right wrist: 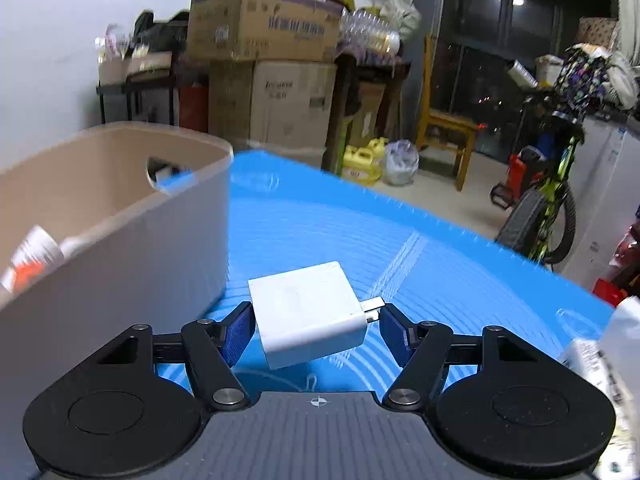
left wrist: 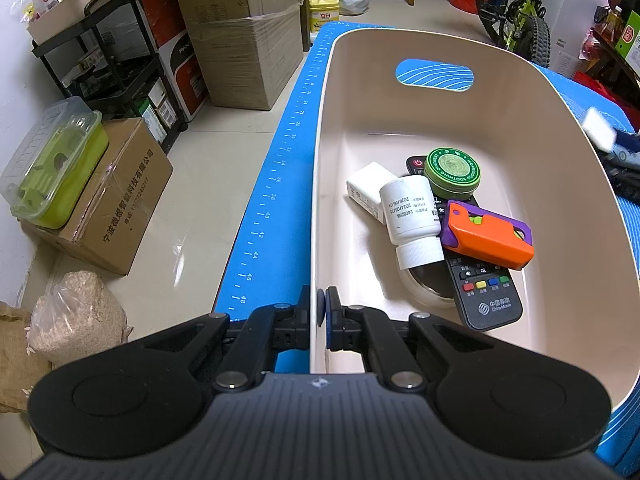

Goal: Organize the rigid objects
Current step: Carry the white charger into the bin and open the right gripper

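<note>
A beige plastic bin (left wrist: 520,92) stands on the blue mat (left wrist: 280,168). In it lie a white pill bottle (left wrist: 412,216), a white charger (left wrist: 366,192), a green ointment tin (left wrist: 452,170), an orange and purple holder (left wrist: 488,236) and a black remote (left wrist: 488,292). My left gripper (left wrist: 320,304) is shut on the bin's near-left rim. My right gripper (right wrist: 316,324) is shut on a white plug adapter (right wrist: 308,312), held above the mat (right wrist: 360,232) just right of the bin (right wrist: 120,216). The adapter also shows blurred in the left wrist view (left wrist: 598,130).
Cardboard boxes (left wrist: 240,28), a black shelf cart (left wrist: 108,60), a green lidded container (left wrist: 56,164) and a sack of grain (left wrist: 76,312) stand on the floor left of the table. A bicycle (left wrist: 516,12) and a wooden chair (right wrist: 444,128) stand beyond it. A white packet (right wrist: 612,344) lies at right.
</note>
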The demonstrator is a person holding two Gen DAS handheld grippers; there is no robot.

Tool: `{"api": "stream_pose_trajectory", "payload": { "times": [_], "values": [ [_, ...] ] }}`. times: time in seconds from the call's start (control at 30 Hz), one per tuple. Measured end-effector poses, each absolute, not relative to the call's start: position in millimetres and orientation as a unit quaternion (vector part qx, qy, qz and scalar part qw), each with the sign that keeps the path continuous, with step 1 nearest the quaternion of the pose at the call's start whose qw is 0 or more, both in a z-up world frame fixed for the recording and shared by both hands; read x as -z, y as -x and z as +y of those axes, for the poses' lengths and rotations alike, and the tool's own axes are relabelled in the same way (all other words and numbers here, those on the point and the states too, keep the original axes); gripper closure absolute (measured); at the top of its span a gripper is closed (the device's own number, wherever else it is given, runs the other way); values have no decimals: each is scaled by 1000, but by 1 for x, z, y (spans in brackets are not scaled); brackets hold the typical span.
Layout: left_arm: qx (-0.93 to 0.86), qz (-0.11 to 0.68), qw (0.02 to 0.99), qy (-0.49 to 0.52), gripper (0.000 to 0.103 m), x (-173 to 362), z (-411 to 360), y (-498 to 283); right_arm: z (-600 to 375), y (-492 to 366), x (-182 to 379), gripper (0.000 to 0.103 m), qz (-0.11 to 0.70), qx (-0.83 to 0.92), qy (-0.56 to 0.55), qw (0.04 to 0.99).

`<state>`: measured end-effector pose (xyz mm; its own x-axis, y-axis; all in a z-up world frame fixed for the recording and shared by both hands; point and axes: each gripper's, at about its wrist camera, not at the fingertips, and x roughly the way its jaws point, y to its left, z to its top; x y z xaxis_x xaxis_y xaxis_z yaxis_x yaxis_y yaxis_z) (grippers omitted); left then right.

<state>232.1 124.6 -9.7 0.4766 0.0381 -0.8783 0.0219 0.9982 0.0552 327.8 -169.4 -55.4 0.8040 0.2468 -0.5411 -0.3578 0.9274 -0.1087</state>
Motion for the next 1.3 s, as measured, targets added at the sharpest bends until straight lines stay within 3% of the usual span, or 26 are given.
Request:
{"api": "stream_pose_trajectory", "payload": {
  "times": [0.37,0.57,1.3],
  "values": [
    [-3,511,859,-23,96,9,125,-232,-134,-304,-18,32,211,-154,96,961],
    [-3,511,860,-20,96,9,126,-233,-87,-306,-36,32,219,-185,115,951],
    [2,509,861,-7,96,11,129,-233,33,-380,22,32,402,-194,127,886]
  ]
}}
